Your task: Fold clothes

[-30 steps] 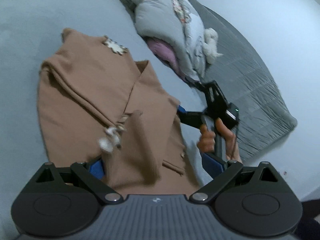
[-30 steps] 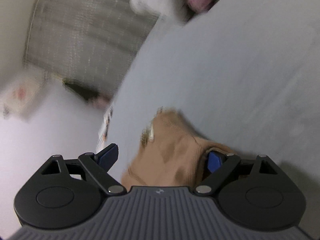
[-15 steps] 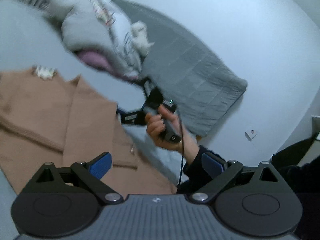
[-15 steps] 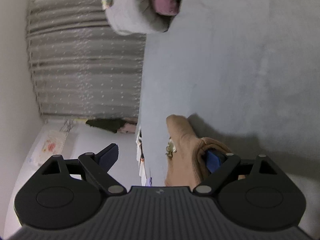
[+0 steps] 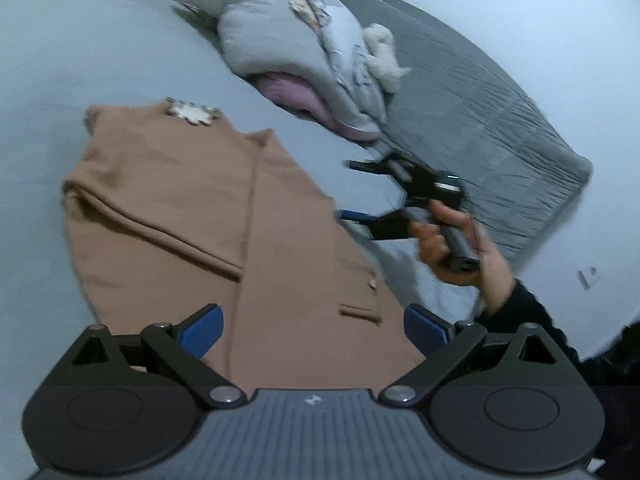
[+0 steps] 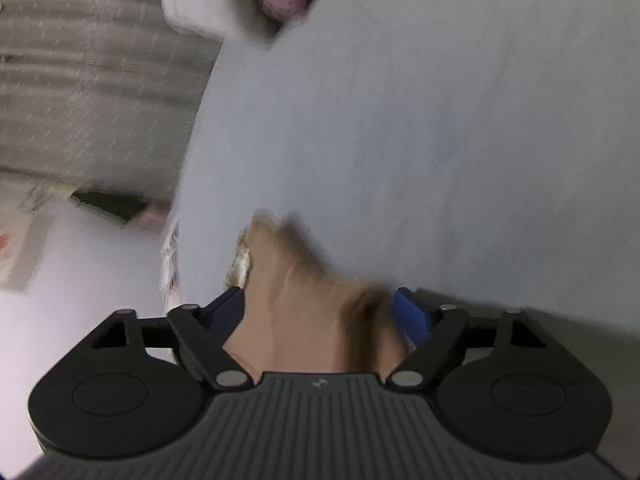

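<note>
A tan knit garment (image 5: pixel 208 216) lies spread on the pale blue bed (image 5: pixel 80 48), with a white lace trim (image 5: pixel 192 113) at its far end and one sleeve folded across it. My left gripper (image 5: pixel 312 326) hangs open above its near part and holds nothing. My right gripper shows in the left wrist view (image 5: pixel 352 190) beside the garment's right edge, jaws apart, held by a hand. In the right wrist view, my right gripper (image 6: pixel 320 308) has the garment's tan fabric (image 6: pixel 304 304) bunched between its blue pads; the picture is blurred.
A pile of grey and pink bedding (image 5: pixel 296 52) lies at the bed's far side, with a grey quilted blanket (image 5: pixel 480 100) to the right. A grey curtain (image 6: pixel 80 80) and white wall (image 6: pixel 60 264) stand beyond the bed's edge.
My left gripper let go of the sleeve, which now lies flat, and swung back over the garment. My right gripper's jaws have come closer together around the tan fabric.
</note>
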`<state>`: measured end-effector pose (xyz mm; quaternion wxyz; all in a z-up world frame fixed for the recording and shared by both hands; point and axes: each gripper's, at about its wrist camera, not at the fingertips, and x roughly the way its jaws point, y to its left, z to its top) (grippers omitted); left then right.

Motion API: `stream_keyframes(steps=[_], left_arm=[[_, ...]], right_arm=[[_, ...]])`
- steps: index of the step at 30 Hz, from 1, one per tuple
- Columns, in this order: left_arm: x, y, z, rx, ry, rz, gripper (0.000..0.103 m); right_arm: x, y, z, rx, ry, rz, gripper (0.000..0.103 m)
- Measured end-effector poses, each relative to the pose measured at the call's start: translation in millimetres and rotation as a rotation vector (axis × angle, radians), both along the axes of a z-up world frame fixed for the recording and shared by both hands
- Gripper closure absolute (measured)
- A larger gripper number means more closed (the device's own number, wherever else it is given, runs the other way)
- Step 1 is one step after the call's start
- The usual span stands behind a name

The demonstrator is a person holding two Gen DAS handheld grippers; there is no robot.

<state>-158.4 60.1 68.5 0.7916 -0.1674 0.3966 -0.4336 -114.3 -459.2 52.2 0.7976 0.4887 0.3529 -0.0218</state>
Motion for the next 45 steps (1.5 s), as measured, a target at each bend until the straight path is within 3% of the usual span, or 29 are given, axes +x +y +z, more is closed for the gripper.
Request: stream_keyframes(steps=[4,7,9,11,14,17,18,19,22,25,32,35,37,42,45], left_arm=[[5,-5,6,0.035,-0.034,0.027,0.006],[12,-14,10,0.092,-0.077,0.064,0.006],[18,-22,12,0.177,-0.133,0.149,0.006],[24,-30,14,0.262,-0.188,0.233,0.006],[42,-35,14,0.41,-0.259,0.344,0.006],[70,-28,9,0.496,-0.276,0.439,0.006],[77,-24,6,0.493,-0.26,0.454,0.006],[91,-16,1,0.472,-0.213,0.483,0.006],[115,0,-11,0.407,-0.103,0.523,0.006],[126,4,-19,0.408,-0.064,0.543,0.006],[131,4,-25,0.458,-0.073,0.564,0.006],[133,4,-22,0.464,-0.096,0.578,0.006],[138,-1,-23,0.461,-0.101,0.581,0.006],[160,-4,-26,0.493,-0.122,0.543,0.005],[168,2,-25,0.475,-0.146,0.549,0.005]], right_arm=[[11,1,50,-0.322,-0.155,0.02,0.019],[54,50,65,-0.559,-0.273,0.314,0.023],[74,78,59,-0.646,-0.274,0.465,0.033],[103,96,46,-0.668,-0.264,0.551,0.036],[134,100,28,-0.627,-0.25,0.578,0.038],[149,99,9,-0.594,-0.234,0.611,0.049],[152,100,5,-0.594,-0.229,0.617,0.065],[155,101,0,-0.595,-0.223,0.624,0.097],[147,105,-2,-0.615,-0.229,0.608,0.097],[141,104,2,-0.632,-0.242,0.543,0.102],[137,90,-15,-0.641,-0.183,0.493,0.102],[127,73,-4,-0.494,-0.272,0.453,0.086],[126,75,0,-0.452,-0.278,0.482,0.057],[124,98,-21,-0.563,-0.166,0.565,0.054],[121,88,-20,-0.485,-0.174,0.529,0.054]])
